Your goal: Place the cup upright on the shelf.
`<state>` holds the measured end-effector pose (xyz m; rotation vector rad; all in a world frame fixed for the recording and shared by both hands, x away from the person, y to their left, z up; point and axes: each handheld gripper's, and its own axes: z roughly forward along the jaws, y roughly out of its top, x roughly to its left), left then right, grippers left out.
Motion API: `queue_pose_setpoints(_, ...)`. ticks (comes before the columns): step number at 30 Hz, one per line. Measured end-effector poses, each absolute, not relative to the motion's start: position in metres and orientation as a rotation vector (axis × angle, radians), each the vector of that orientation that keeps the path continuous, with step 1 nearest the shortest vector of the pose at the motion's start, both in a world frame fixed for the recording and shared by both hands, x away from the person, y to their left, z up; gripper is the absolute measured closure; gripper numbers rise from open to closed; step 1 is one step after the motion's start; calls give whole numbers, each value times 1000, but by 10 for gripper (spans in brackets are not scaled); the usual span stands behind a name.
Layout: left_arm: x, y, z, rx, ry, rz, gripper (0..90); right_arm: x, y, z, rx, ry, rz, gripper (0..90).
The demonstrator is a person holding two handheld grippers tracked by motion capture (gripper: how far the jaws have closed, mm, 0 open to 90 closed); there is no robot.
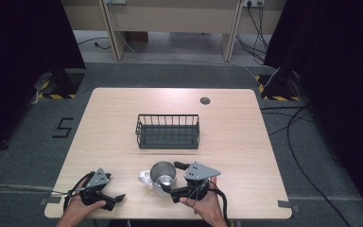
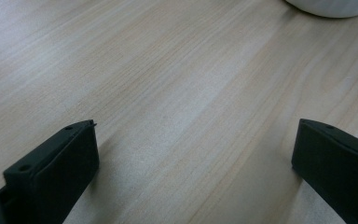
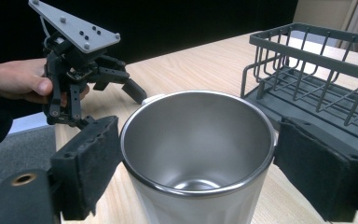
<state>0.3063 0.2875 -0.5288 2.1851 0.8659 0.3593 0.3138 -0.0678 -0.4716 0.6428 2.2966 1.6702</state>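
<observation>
A steel mug [image 1: 162, 176] with a white outer wall and white handle stands upright on the wooden table [image 1: 113, 142] near the front edge. My right gripper [image 1: 171, 177] straddles it. In the right gripper view its two pads press the rim of the mug [image 3: 198, 140] from both sides, so the right gripper [image 3: 198, 154] is shut on it. To the mug's left, my left gripper [image 1: 116, 198] rests low over bare wood, and the left gripper [image 2: 193, 140] is open with nothing between the jaws. The mug's white base [image 2: 331, 7] shows just ahead of it.
A dark wire basket [image 1: 168, 116] stands empty at the table's middle, just beyond the mug; its near wall [image 3: 307, 46] is close to my right jaw. A round cable hole [image 1: 205, 100] sits at the back. The left gripper [image 3: 116, 77] with its holding hand appears behind the mug.
</observation>
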Motion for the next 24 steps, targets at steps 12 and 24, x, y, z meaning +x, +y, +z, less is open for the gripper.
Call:
queue_pose_setpoints(12,306,288,-529,2185,866,359,0,321,-51,-482,629,2279,1674,49)
queue_pose_setpoints(24,306,288,-529,2185,866,359,0,327,-40,-489,629,2266,1693,49)
